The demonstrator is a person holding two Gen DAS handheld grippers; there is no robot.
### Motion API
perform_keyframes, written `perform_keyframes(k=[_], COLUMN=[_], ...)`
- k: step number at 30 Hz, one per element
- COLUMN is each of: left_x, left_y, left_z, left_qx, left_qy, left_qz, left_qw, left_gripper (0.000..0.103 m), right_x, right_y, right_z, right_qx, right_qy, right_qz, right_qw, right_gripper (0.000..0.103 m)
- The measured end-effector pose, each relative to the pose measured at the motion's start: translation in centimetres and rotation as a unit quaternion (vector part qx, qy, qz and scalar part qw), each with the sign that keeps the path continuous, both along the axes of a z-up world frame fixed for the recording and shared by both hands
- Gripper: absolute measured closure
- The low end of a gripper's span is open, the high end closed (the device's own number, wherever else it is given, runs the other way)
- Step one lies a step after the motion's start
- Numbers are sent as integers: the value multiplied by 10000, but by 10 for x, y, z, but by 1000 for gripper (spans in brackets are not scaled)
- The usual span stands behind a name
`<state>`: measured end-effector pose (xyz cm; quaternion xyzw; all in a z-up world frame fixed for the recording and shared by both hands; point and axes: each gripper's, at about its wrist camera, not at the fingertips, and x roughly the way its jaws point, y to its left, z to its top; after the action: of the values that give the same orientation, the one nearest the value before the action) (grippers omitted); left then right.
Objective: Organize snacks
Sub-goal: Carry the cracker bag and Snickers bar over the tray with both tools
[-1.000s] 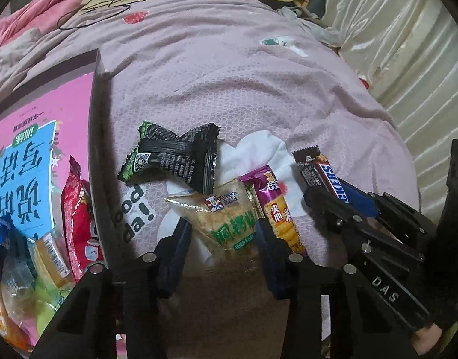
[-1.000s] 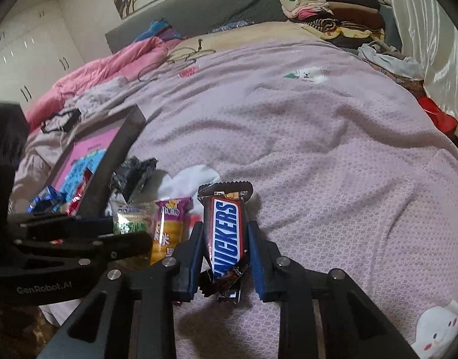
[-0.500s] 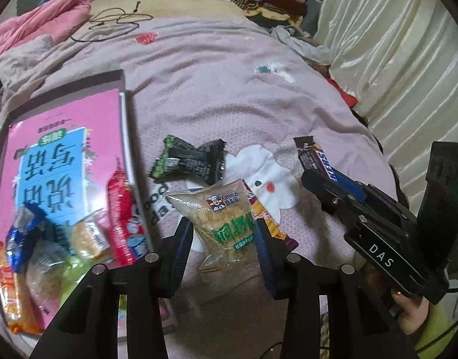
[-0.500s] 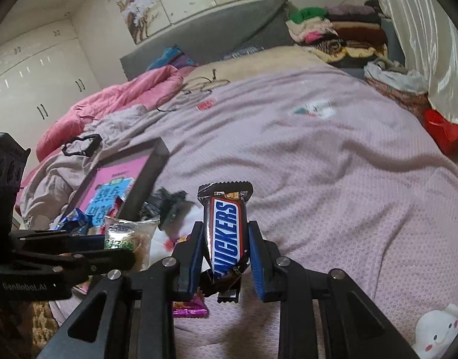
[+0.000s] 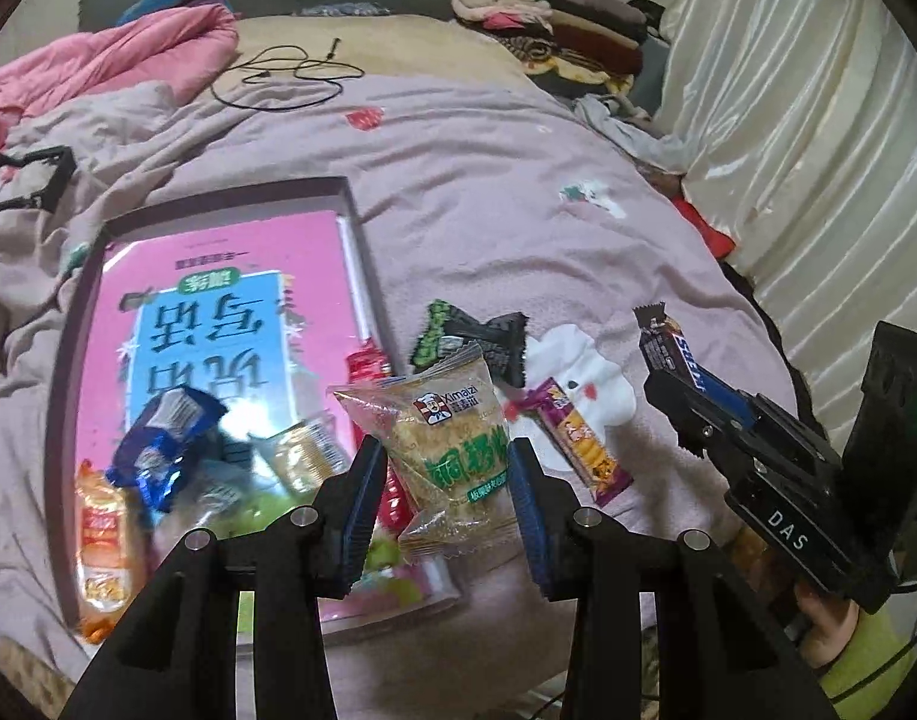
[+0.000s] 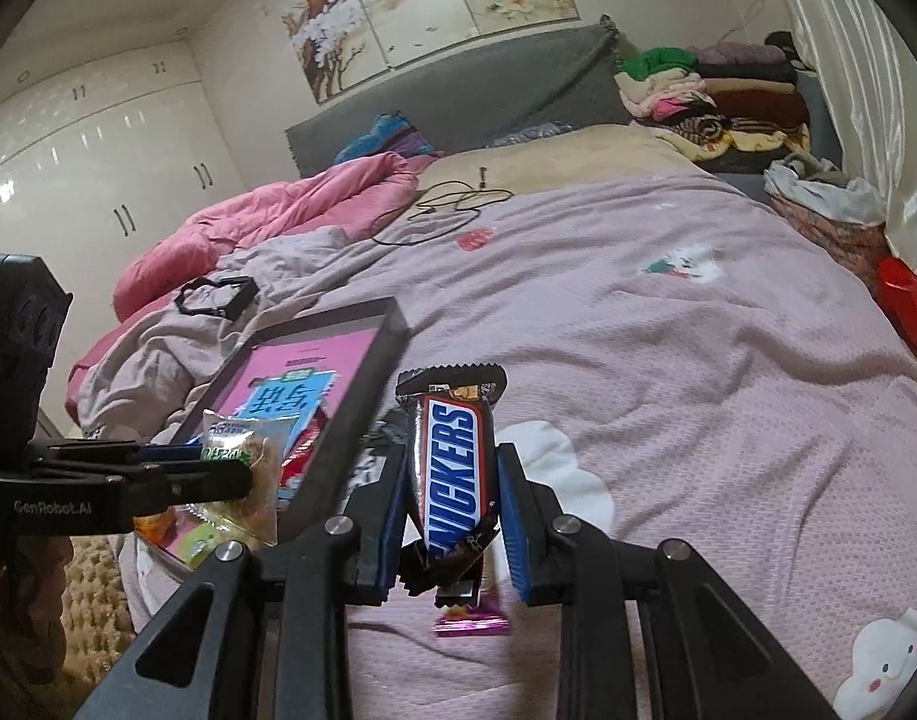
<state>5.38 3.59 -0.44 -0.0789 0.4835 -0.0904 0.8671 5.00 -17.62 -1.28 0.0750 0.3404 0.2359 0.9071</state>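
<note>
- Carrying both snacks over to the shallow dark-rimmed box with the pink printed bottom [image 5: 362, 276] is the step in hand, as I judge it.
- Left gripper [image 5: 449, 483] has its fingers clenched on a clear crinkly packet of golden biscuit [image 5: 452, 450], held in the air just above the box's near corner.
- Right gripper [image 6: 452, 516] grips a brown Snickers bar [image 6: 452, 468] upright above the lilac bedspread [image 6: 698, 390], right of the box.
- To do it well: bring each packet fully past the rim before letting go, release low, and aim for bare pink floor, not the pile of wrappers in the near end.
- Left on the bed: a black-and-green wrapper [image 5: 476, 339] and a purple-and-yellow stick pack [image 5: 578, 441].
- Readable: "SNICKERS" on the bar; "Ximaizi" plus green Chinese characters on the packet; "DAS" and "GenRobot.AI" on the gripper bodies.
</note>
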Motion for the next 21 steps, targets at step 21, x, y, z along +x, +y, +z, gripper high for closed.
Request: perform_keyframes(k=[21], left_x=[-31], left_y=[74], left_z=[24], left_qx=[-72], left_qy=[-284], left_qz=[766], left_qw=[9966], left_gripper=[60], right_x=[-31], right_y=[60], right_z=[25], right_qx=[15], right_qy=[-285], right_qz=[652], right_qw=[9975], right_gripper=[75])
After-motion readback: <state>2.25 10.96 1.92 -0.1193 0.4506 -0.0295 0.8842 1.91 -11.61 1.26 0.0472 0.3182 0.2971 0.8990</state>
